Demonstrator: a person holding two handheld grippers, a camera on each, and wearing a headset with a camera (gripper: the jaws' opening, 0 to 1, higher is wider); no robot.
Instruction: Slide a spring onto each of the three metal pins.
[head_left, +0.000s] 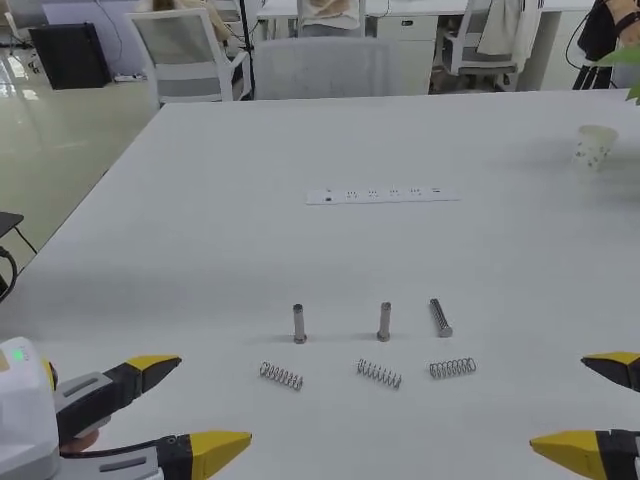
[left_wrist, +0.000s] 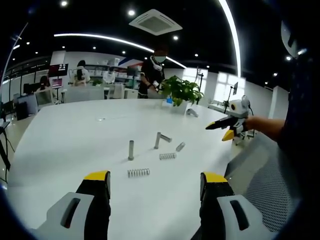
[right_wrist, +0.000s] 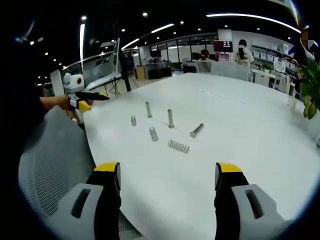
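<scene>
On the table (head_left: 400, 130) | three springs (head_left: 379, 374) lay loose, none fitted | two pins (head_left: 299, 324) upright, third pin (head_left: 440, 318) lying | left gripper (head_left: 215, 400) and right gripper (head_left: 558, 402) jaws open, empty

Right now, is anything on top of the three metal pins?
No. The left pin and middle pin stand bare; the right pin lies on its side, bare. The springs lie on the table in front of them. Nothing hides the pins.

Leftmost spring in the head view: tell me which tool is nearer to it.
Left. The left tool is open just to the left of the leftmost spring, not touching it. The right tool is open much farther off, on the spring's right side.
</scene>
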